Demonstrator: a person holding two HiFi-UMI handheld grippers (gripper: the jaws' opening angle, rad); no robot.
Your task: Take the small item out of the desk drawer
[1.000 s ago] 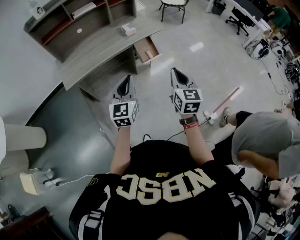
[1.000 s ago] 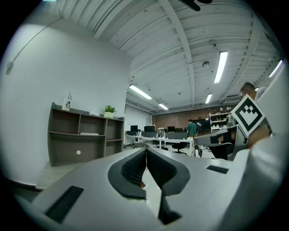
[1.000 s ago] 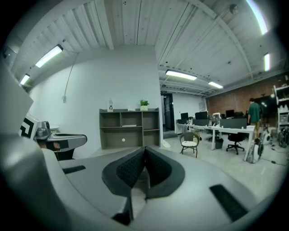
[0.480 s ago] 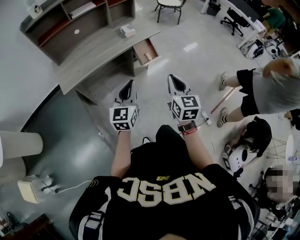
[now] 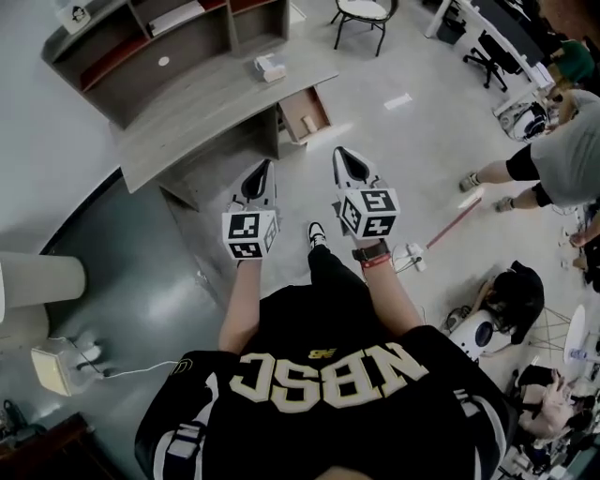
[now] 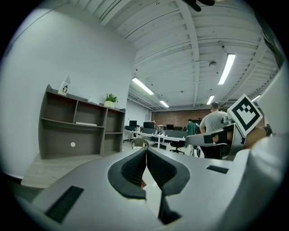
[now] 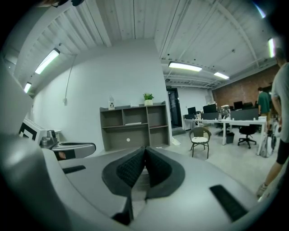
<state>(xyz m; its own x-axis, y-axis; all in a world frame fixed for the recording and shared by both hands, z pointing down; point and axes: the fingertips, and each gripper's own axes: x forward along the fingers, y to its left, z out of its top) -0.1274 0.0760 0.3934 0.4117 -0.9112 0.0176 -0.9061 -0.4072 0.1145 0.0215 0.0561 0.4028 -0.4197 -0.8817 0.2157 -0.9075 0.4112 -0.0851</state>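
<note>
The grey desk (image 5: 202, 103) stands ahead of me, and its drawer (image 5: 302, 105) is pulled open at the right end. A small pale item (image 5: 310, 123) lies in the drawer, too small to make out. My left gripper (image 5: 263, 170) and right gripper (image 5: 340, 156) are held side by side above the floor, well short of the drawer. Both are shut with nothing between the jaws. The closed pads meet in the left gripper view (image 6: 146, 152) and in the right gripper view (image 7: 145, 152).
A shelf unit (image 5: 141, 47) sits on the desk's back, with a small white box (image 5: 270, 67) on the desktop. A chair (image 5: 361, 13) stands beyond. A person in a grey shirt (image 5: 567, 141) bends at the right. A red-and-white stick (image 5: 450, 225) lies on the floor.
The desk and drawer have shifted slightly right in the head view. The person in grey has moved away to the right edge. Both grippers keep their pose, shut.
</note>
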